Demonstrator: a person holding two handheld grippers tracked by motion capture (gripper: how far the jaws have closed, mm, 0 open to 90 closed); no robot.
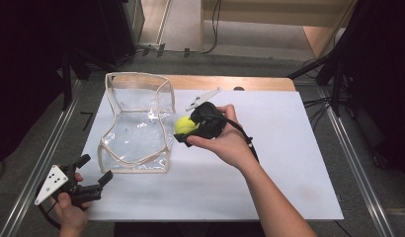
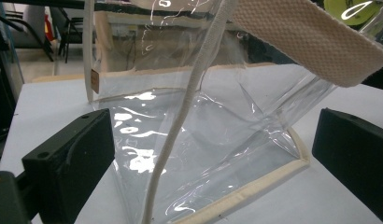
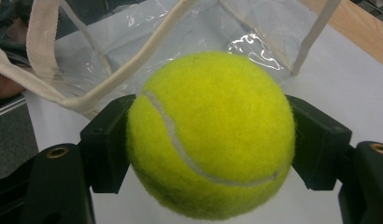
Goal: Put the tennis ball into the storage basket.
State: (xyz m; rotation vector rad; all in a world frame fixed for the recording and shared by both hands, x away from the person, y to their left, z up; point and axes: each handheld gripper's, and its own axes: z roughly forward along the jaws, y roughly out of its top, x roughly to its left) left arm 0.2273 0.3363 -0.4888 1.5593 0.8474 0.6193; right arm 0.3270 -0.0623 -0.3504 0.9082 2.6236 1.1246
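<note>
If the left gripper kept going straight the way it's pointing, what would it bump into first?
Most likely the clear bag. In the left gripper view it sits straight ahead between the open fingers of the left gripper, though how far off is hard to judge.

The high view looks forward and down over the white table (image 1: 289,163). The left gripper view faces the clear plastic bag with cream trim (image 2: 217,140) closely; the right gripper view, closer, shares that bag (image 3: 255,28).

no legible text, labels or numbers
</note>
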